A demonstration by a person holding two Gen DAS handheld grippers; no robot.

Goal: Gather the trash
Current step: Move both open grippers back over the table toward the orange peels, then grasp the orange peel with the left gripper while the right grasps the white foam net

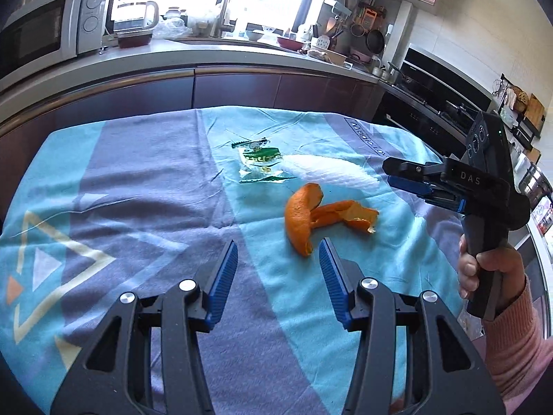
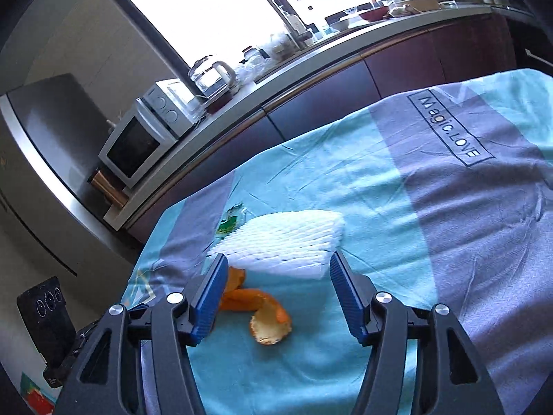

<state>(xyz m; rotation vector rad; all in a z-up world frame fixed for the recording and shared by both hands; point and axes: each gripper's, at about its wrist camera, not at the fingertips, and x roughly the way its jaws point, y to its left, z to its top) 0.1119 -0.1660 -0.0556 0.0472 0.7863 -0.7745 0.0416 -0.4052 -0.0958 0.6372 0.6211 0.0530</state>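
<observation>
— Three bits of rubbish on the patterned cloth [image 1: 138, 186], as I count them: the orange peel [image 1: 304, 218], the white foam fruit net [image 2: 287, 242] behind it, and a torn green-printed wrapper [image 1: 259, 166] further back. All lying loose, none picked up.

— And the tongs?

— Both spread, nothing between the pads. The left gripper [image 1: 278, 256] hangs just short of the peel. The right gripper [image 2: 276, 269] points across the peel toward the net; from the left view it is side-on over the cloth's far edge.

— What might go wrong?

— That peel is curled and thin, so I'd guess a pinch on its edge could tear it or let it flop out. The net is soft and would squash. Either pad coming in low could snag the cloth and drag everything. Both tools also aim at one spot, so they could knock together.

— Any bin or bag?

— None that I can see. On the counter stands a glass kettle [image 1: 136, 14]; what it holds I cannot tell.
</observation>
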